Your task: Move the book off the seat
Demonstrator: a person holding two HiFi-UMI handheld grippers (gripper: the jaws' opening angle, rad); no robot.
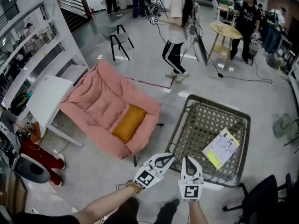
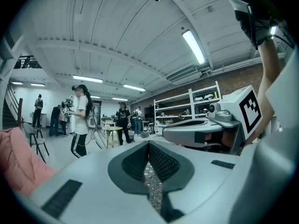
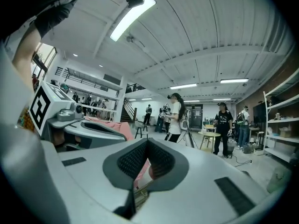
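The book (image 1: 221,147), a white and yellow booklet, lies flat on the woven wicker seat (image 1: 203,118) at the right of the head view. Both grippers are held low in the middle of that view, just short of the seat's near corner and apart from the book. My left gripper (image 1: 171,156) is shut, its tips meeting with nothing between them (image 2: 148,146). My right gripper (image 1: 188,158) is also shut and empty (image 3: 147,141). Both gripper views look level across the room, and neither shows the book.
A pink floor sofa (image 1: 93,101) with an orange cushion (image 1: 128,122) lies left of the seat. A white table (image 1: 46,99) and shelving (image 1: 28,45) stand at the far left, and a black office chair (image 1: 264,197) at the bottom right. A person (image 1: 175,29) and a round wooden table (image 1: 225,30) stand beyond.
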